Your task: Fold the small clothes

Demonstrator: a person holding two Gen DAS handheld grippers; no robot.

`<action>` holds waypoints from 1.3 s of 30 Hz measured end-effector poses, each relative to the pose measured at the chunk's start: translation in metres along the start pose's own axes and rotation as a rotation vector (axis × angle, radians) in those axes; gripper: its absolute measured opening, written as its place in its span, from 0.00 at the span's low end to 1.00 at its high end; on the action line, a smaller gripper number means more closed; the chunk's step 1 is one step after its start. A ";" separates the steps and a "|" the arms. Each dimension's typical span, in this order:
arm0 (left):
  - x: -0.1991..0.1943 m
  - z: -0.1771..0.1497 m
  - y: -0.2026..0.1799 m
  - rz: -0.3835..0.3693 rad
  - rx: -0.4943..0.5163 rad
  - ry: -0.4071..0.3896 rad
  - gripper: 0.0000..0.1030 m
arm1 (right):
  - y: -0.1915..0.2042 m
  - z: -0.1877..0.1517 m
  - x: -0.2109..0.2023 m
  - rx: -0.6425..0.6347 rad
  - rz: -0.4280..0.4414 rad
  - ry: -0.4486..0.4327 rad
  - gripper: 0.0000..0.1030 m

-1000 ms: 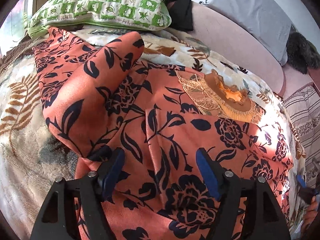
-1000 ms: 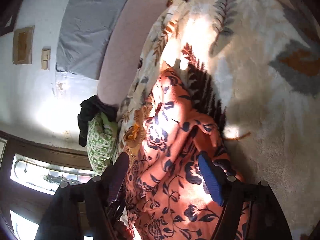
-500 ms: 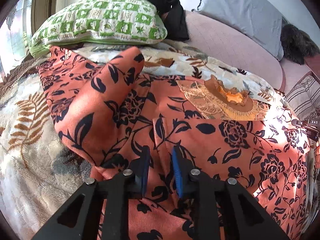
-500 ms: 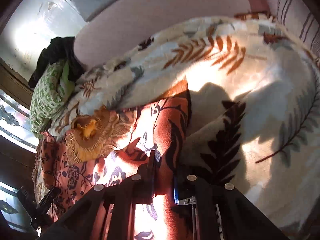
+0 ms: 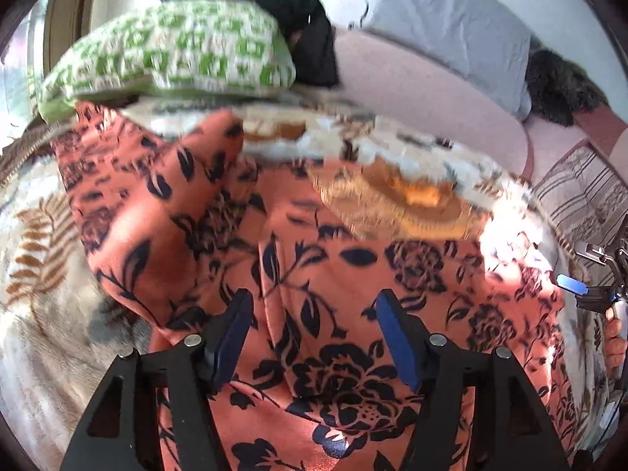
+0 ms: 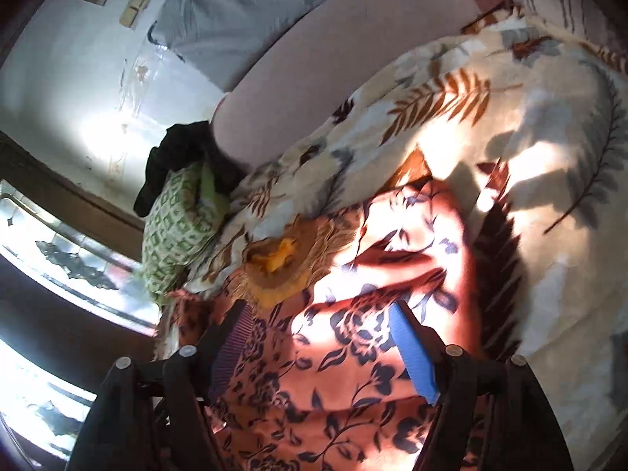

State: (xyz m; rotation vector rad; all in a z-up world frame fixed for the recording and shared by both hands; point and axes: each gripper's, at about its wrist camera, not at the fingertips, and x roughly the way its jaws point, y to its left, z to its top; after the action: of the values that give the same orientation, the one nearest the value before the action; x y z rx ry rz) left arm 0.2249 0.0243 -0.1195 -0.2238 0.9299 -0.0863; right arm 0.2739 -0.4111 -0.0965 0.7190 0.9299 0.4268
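Close to the left wrist camera, the left gripper (image 5: pixel 310 331) hangs over the orange flowery dress (image 5: pixel 333 274). Its jaws are opening, with a wide gap. The cloth lies under them, and the blue pads (image 5: pixel 396 337) do not press on it. So this one has let go.

The right gripper (image 6: pixel 318 347) is the same. Its jaws are opening too. The dress (image 6: pixel 353 345) lies below and between them, but nothing is pinched. In the left view you can see the right gripper (image 5: pixel 581 288) out at the far right edge of the dress, with a hand (image 5: pixel 614 337) under it.

The dress is spread on a fluffy blanket (image 5: pixel 35 259) with brown leaves on it. One part is folded over, and it makes a bump on the left side. The gold neck part (image 5: pixel 408 204) is further back.

Behind that sits a green and white pillow (image 5: pixel 176 51). A black cloth (image 5: pixel 298 19) lies by it. A grey pillow (image 5: pixel 443 27) leans at the very back.

I think one fold has just been put down and both grippers are letting go. The dress is still big, so more folds are needed. Next, each gripper should find a new edge, pinch it, lift it, and bring it across. The cloth is thin and floppy, so it may slip or bunch up
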 end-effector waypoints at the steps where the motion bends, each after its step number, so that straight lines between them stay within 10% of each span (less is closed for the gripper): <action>1: 0.020 -0.006 0.005 0.016 -0.027 0.106 0.62 | -0.013 -0.008 0.014 0.037 -0.042 0.058 0.76; 5: -0.009 -0.006 -0.011 0.034 0.042 0.059 0.63 | -0.075 -0.039 0.017 0.278 -0.082 0.047 0.40; 8: -0.034 -0.007 -0.003 0.014 0.012 0.031 0.63 | -0.042 -0.051 -0.011 0.151 -0.165 0.006 0.73; 21: -0.167 -0.052 0.050 -0.217 -0.025 -0.314 0.73 | 0.089 -0.156 -0.023 -0.230 -0.143 -0.026 0.76; 23: -0.187 -0.054 0.060 -0.239 -0.032 -0.388 0.56 | 0.100 -0.157 -0.016 -0.225 -0.118 -0.010 0.76; 25: -0.199 -0.052 0.066 -0.229 -0.024 -0.408 0.14 | 0.112 -0.162 -0.009 -0.247 -0.100 -0.007 0.76; 27: -0.205 -0.048 0.071 -0.196 -0.031 -0.433 0.14 | 0.118 -0.165 0.001 -0.267 -0.107 0.017 0.76; 29: -0.207 -0.044 0.077 -0.181 -0.050 -0.443 0.30 | 0.120 -0.167 0.008 -0.266 -0.106 0.030 0.76; 31: -0.202 -0.041 0.081 -0.154 -0.082 -0.432 0.97 | 0.121 -0.166 0.013 -0.260 -0.104 0.030 0.76; 39: -0.171 -0.023 0.077 -0.082 -0.042 -0.442 0.94 | 0.140 -0.137 0.055 -0.284 -0.113 0.042 0.76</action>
State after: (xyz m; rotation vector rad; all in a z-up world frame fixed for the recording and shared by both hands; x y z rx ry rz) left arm 0.1023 0.1243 -0.0164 -0.3056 0.4828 -0.0888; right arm 0.1843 -0.2296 -0.0810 0.3987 0.9216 0.4642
